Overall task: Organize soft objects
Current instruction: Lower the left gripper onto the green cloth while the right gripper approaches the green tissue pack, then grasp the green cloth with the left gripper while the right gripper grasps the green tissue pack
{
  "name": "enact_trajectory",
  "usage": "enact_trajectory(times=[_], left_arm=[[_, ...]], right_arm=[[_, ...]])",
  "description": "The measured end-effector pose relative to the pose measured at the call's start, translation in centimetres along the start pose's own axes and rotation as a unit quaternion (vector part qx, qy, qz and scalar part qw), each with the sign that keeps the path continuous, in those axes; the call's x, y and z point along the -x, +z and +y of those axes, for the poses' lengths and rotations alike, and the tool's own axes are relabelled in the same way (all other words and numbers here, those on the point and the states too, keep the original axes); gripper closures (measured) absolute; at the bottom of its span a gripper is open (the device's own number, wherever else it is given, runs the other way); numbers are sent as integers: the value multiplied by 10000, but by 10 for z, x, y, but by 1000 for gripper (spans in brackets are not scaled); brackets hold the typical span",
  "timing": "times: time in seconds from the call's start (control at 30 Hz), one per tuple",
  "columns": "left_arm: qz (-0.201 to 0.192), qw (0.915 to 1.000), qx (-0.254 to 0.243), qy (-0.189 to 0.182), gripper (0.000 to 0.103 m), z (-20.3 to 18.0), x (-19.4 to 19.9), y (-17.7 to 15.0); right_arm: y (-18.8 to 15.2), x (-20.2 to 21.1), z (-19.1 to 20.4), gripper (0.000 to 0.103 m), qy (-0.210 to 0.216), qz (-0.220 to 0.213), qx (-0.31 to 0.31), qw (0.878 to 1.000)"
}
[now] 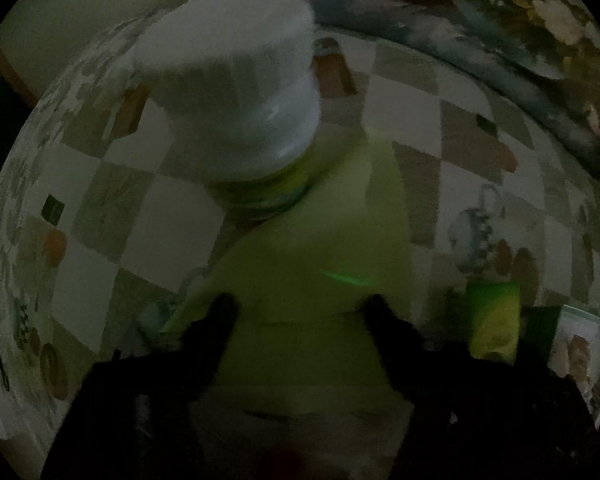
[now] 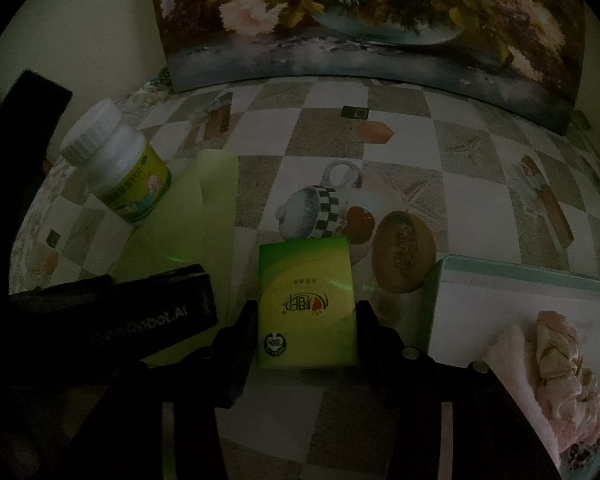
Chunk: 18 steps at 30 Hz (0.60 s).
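Nearest the lens in the left wrist view, the left claw (image 1: 302,306) is hanging over the near end of a pale green cloth (image 1: 316,248), its two dark fingers (image 1: 220,320) spread with the fabric lying between and under them; whether the pads are pressing it yet is too dim and blurred to tell. The cloth is running away from the claw toward the far left, where a white-capped bottle (image 1: 240,100) is sitting on or right at its far end (the smear hides the exact contact).

In the right wrist view, the right claw (image 2: 306,328) is standing half spread around a green tissue pack (image 2: 310,300), one finger just beside each long edge; the pads are looking close to the sides, but a firm pinch cannot be confirmed. The pack is lying flat on the checkered bench (image 2: 380,140), its far end pointing away. To the right, an open white box (image 2: 520,280) is holding a crumpled pink cloth (image 2: 556,364).

The step in hand is probably gathering: the left side taking up the green cloth, the right side taking the tissue pack. Next, each claw likely needs to close fully on its item, lift clear, and the cloth must slide free of the bottle without tipping it, before going toward the box.
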<state>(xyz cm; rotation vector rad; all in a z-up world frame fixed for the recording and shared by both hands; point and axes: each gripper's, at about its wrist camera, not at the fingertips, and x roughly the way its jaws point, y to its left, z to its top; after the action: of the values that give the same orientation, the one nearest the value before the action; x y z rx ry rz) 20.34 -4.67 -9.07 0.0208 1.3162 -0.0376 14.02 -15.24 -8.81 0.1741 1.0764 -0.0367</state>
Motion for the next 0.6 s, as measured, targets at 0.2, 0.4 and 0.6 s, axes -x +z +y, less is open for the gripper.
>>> enact_trajectory(times=[0.2, 0.4, 0.6], left_arm=[[-15, 9993, 69, -376, 94, -3, 3, 0], [7, 9974, 184, -695, 99, 0, -2, 2], [10, 9940, 426, -1005, 100, 16, 3, 6]], right_arm=[[-1, 1, -1, 53, 7, 1, -1, 10000], [-1, 1, -1, 53, 8, 0, 4, 10000], [-2, 1, -1, 53, 8, 3, 0, 10000]])
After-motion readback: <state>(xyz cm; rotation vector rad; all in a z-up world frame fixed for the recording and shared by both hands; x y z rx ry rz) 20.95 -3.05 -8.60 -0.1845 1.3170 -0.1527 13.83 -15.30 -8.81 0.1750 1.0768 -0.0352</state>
